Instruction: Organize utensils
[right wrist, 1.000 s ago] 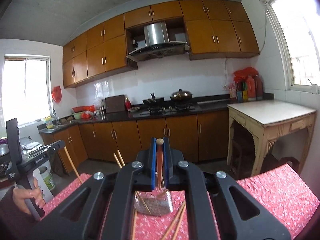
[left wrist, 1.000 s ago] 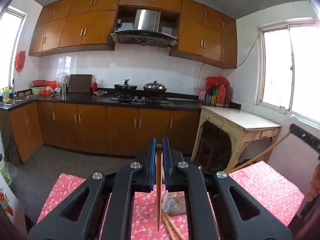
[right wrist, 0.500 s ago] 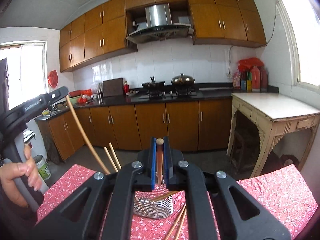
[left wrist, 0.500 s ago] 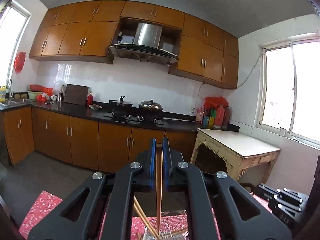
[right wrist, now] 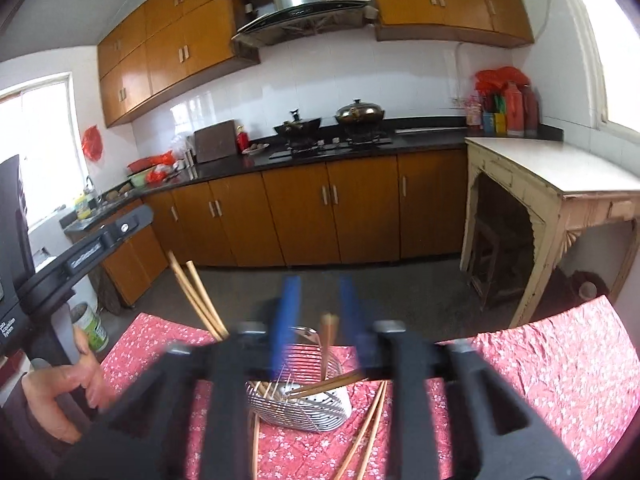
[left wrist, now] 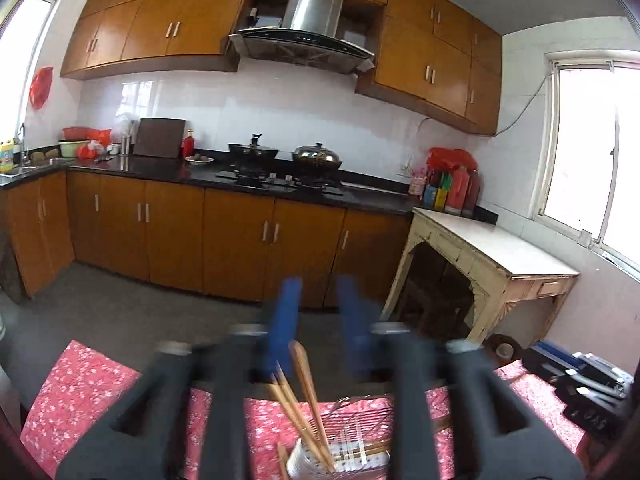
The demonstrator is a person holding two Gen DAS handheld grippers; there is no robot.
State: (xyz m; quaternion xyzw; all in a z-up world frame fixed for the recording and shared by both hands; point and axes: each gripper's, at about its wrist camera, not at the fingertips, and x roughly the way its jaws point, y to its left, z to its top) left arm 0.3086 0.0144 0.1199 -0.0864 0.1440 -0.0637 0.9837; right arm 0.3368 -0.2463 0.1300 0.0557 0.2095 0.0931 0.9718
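Note:
A metal wire utensil holder [right wrist: 304, 396] stands on the red floral tablecloth [right wrist: 560, 376]; it also shows in the left wrist view [left wrist: 344, 452]. Several wooden chopsticks [left wrist: 304, 400] stand in it. My left gripper [left wrist: 320, 320] is open above the holder, blurred, with chopsticks between and below its blue pads [left wrist: 286, 320]. My right gripper [right wrist: 318, 312] is open too; a chopstick [right wrist: 328, 340] stands loose in the holder between its jaws. Two chopsticks [right wrist: 368, 436] lie on the cloth beside the holder. Two more [right wrist: 196, 296] lean out at the holder's left.
The other hand-held gripper's handle and a hand [right wrist: 56, 384] are at the left of the right wrist view. A black device [left wrist: 588, 392] lies at the table's right edge. Kitchen cabinets [left wrist: 240, 240] and a pale side table [left wrist: 496, 256] stand beyond the floor.
Both grippers have opened and let go of their chopsticks, which now stand in the holder. Both views have tilted down a little toward the holder.

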